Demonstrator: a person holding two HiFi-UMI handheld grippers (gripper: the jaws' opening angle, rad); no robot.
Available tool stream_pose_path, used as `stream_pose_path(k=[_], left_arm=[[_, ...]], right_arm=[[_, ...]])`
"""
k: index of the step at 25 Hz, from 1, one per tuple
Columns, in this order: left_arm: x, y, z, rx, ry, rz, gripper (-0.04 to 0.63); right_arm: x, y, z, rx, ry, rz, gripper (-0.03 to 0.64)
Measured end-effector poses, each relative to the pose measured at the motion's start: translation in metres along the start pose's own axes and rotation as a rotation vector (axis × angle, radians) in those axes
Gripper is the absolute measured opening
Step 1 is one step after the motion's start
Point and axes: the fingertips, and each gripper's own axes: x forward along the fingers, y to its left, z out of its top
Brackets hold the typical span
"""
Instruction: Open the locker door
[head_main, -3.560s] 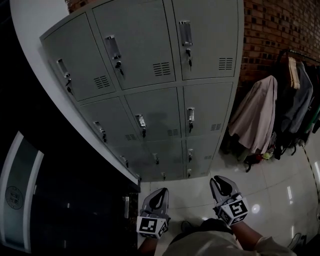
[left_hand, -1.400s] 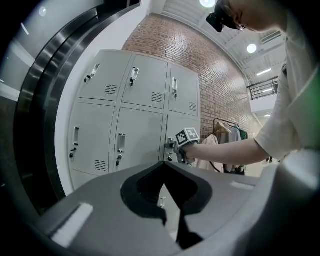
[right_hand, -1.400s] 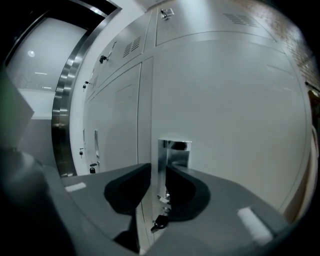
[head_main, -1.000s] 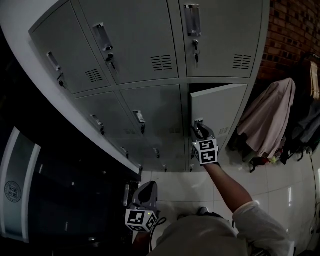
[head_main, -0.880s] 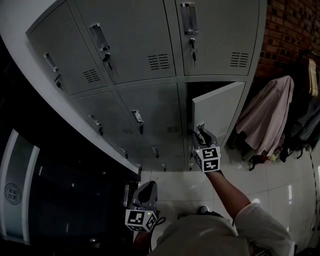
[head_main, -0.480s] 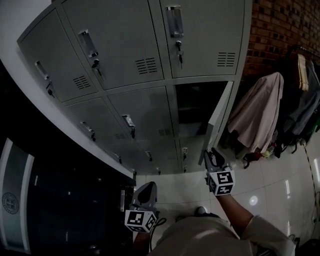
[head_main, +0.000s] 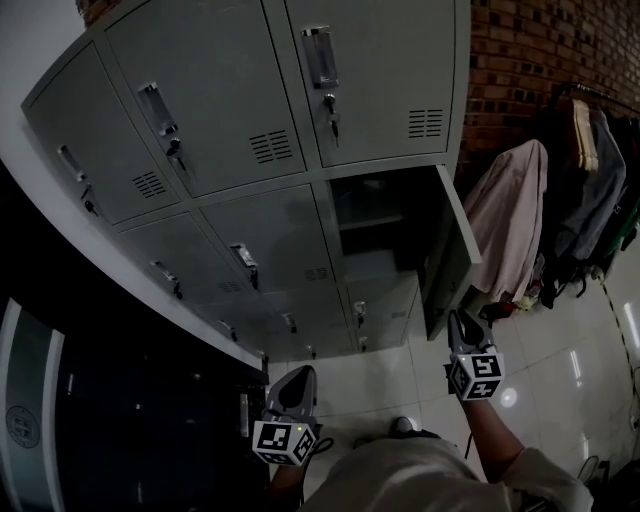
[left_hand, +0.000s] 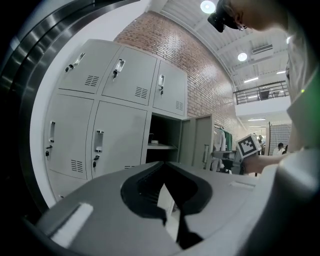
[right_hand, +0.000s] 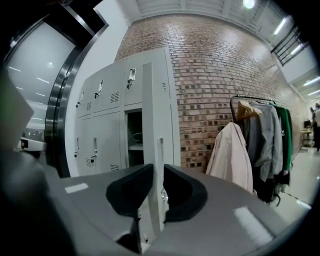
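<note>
In the head view the grey locker bank (head_main: 230, 110) has one middle-row door (head_main: 452, 262) swung wide open to the right, baring a dark compartment (head_main: 375, 225) with a shelf. My right gripper (head_main: 458, 318) hovers just below the door's outer lower corner. Its jaws are closing with nothing clamped. In the right gripper view the door (right_hand: 152, 125) stands edge-on beyond the gap of that gripper (right_hand: 156, 172). My left gripper (head_main: 300, 372) hangs low by the person's body, shut and empty. The left gripper view shows the left gripper (left_hand: 167, 172) facing the open door (left_hand: 197, 145).
The other locker doors are closed, with keys in their locks (head_main: 330, 105). Coats hang on a rack (head_main: 510, 225) against a brick wall (head_main: 520, 60) right of the open door. A dark glass panel (head_main: 100, 420) runs along the left. The floor (head_main: 560, 380) is glossy white tile.
The door went from slightly ajar to wide open. My right gripper came off the door handle and drew back and down toward the person. The left gripper stayed put.
</note>
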Motion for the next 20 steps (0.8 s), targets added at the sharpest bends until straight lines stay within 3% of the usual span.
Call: stream_pose_path(k=[3, 16, 20], left_arm=[[0.001, -0.003, -0.001, -0.007, 0.005, -0.006, 0.026], [0.001, -0.013, -0.002, -0.014, 0.006, -0.024, 0.026], [-0.006, -0.010, -0.002, -0.004, 0.012, -0.023, 0.028]], right_arm=[[-0.007, -0.020, 0.005, 0.025, -0.010, -0.045, 0.020], [-0.012, -0.045, 0.006, 0.038, -0.023, -0.069, 0.015], [-0.036, -0.026, 0.053, -0.034, -0.168, -0.077, 0.017]])
